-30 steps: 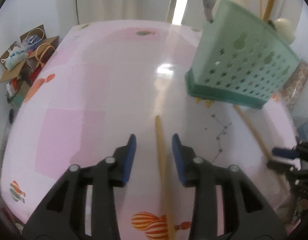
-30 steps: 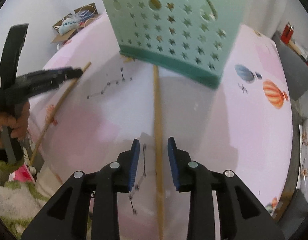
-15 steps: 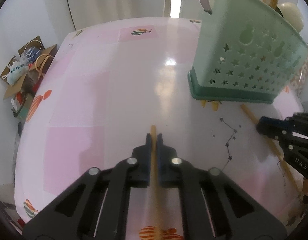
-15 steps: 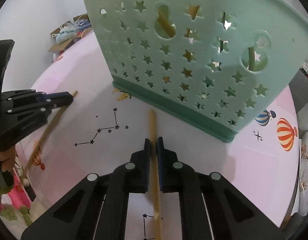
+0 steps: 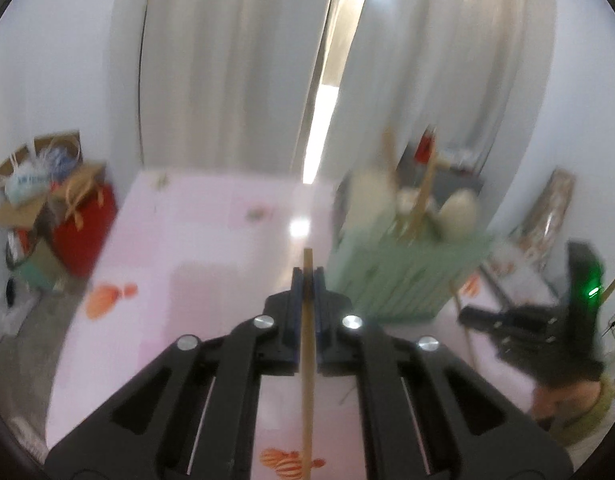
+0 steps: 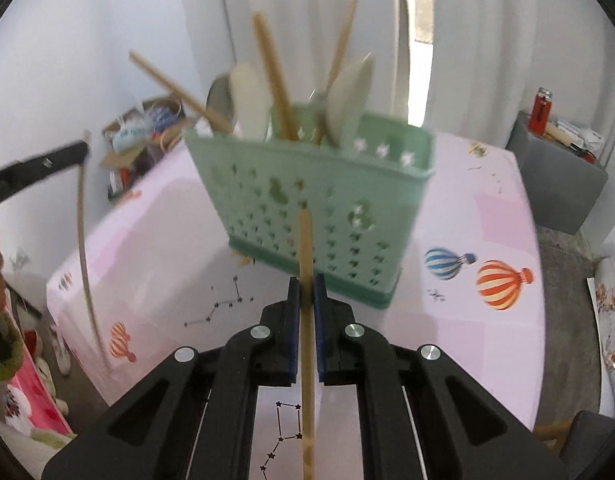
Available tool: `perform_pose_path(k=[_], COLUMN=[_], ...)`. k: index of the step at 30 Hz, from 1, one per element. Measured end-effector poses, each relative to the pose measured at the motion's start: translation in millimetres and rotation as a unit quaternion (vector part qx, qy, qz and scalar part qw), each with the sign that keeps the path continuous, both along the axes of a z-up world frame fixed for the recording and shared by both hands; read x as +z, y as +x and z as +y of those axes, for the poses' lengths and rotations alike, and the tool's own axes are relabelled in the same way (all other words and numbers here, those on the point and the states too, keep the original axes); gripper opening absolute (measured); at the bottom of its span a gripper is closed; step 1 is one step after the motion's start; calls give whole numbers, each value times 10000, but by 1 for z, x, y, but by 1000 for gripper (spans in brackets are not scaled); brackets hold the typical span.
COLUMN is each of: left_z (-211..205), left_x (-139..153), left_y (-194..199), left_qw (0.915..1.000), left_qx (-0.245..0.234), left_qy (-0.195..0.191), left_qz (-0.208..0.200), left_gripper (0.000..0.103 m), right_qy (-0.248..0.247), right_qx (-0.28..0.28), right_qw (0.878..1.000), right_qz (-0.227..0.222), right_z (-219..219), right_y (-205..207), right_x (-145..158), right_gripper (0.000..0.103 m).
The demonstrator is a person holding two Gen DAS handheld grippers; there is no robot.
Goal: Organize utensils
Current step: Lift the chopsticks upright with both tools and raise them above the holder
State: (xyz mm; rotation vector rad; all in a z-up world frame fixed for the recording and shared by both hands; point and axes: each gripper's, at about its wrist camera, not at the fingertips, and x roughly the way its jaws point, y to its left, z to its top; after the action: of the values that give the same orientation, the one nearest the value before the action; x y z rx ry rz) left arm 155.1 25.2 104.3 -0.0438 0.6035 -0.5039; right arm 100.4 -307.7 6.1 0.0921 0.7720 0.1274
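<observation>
A chopstick [image 5: 307,360] is pinched between the closed jaws of the left gripper [image 5: 307,280], its tip reaching just past the pads, above the pink table [image 5: 211,240]. A second chopstick [image 6: 306,320] is pinched the same way by the right gripper [image 6: 306,286], in front of the green holder [image 6: 315,196].

Only in the right wrist view is the holder's content made out: several sticks and pale spoons standing upright behind its star-pierced wall. The left gripper is seen there at the left edge, its chopstick hanging down beside the table edge.

In the left wrist view the holder [image 5: 403,268] is blurred, just right of the pads. The right gripper is shown at the far right, with a green light lit on its body. A red bag [image 5: 83,232] beside the table is seen clearly only here.
</observation>
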Motion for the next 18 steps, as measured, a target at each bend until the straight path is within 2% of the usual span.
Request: perform_pose_path(k=[3, 5, 8, 13, 18], left_z=[2, -1, -10, -45, -84], left_x=[37, 63, 102, 141, 142], left_y=[-13, -23, -32, -35, -22], left_qw=[9982, 9940, 9824, 9679, 9680], left_qx=[-189, -394, -738, -916, -887], left_qy=[-398, -734, -1191, -1355, -1305], left_qz=[-418, -705, -1234, -1909, -1950], left_gripper=[3, 3, 3, 3, 3], right_qy=[221, 316, 426, 531, 591], right_qx=[-133, -205, -298, -339, -345], right_qw=[9995, 9990, 9981, 9973, 9967], right_qz=[-174, -258, -338, -367, -436], right_z=[-14, -19, -24, -29, -33], right_y=[-5, -7, -9, -10, -15], right_x=[13, 17, 21, 22, 23], right_gripper=[7, 7, 7, 7, 7])
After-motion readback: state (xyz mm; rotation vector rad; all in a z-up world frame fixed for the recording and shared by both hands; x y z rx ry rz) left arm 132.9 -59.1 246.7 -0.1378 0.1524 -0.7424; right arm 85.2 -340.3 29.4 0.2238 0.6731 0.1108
